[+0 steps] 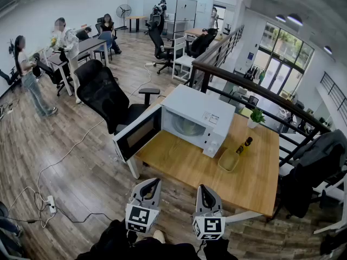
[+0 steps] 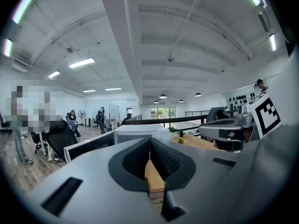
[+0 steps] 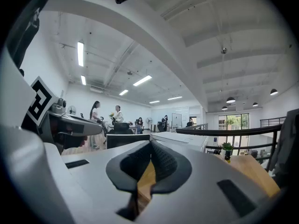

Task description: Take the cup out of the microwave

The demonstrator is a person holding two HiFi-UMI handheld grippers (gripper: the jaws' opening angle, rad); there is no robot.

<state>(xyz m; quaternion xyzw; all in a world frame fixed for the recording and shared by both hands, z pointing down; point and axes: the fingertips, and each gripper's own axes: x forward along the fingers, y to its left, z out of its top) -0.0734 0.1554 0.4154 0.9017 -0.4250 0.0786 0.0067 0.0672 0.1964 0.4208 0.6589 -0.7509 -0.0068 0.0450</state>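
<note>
A white microwave stands on the wooden table, its door swung open to the left. Inside the cavity I make out a pale round shape; I cannot tell whether it is the cup. My left gripper and right gripper hover side by side in front of the table's near edge, well short of the microwave. Both are shut with nothing between their pads. In the left gripper view the shut left gripper points toward the microwave. In the right gripper view the shut right gripper faces the microwave.
A yellowish tray and a dark bottle sit right of the microwave, with a small potted plant at the table's far edge. A black office chair stands left of the open door. A railing runs behind the table. People stand at desks far left.
</note>
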